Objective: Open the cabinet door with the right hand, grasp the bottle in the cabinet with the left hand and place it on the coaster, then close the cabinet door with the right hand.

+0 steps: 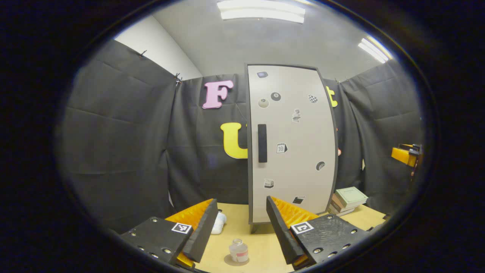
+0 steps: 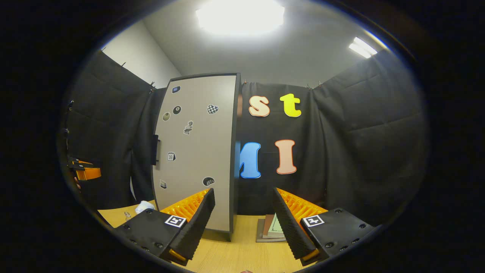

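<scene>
A bottle (image 1: 238,250) stands on a round coaster (image 1: 235,260) on the wooden surface (image 1: 261,242), between the wide-spread, empty fingers of the left gripper (image 1: 238,227). Behind it the cabinet door (image 1: 291,144) looks closed, its dark handle (image 1: 262,143) on the left edge. The right gripper (image 2: 242,223), fingers also wide and holding nothing, faces the cabinet's right side beside a stack of books (image 2: 271,229). With little apparently left to do, both grippers would do best to draw back without brushing the bottle. Whether the door sits fully flush is hard to judge, and the coaster's near edge is cut off.
</scene>
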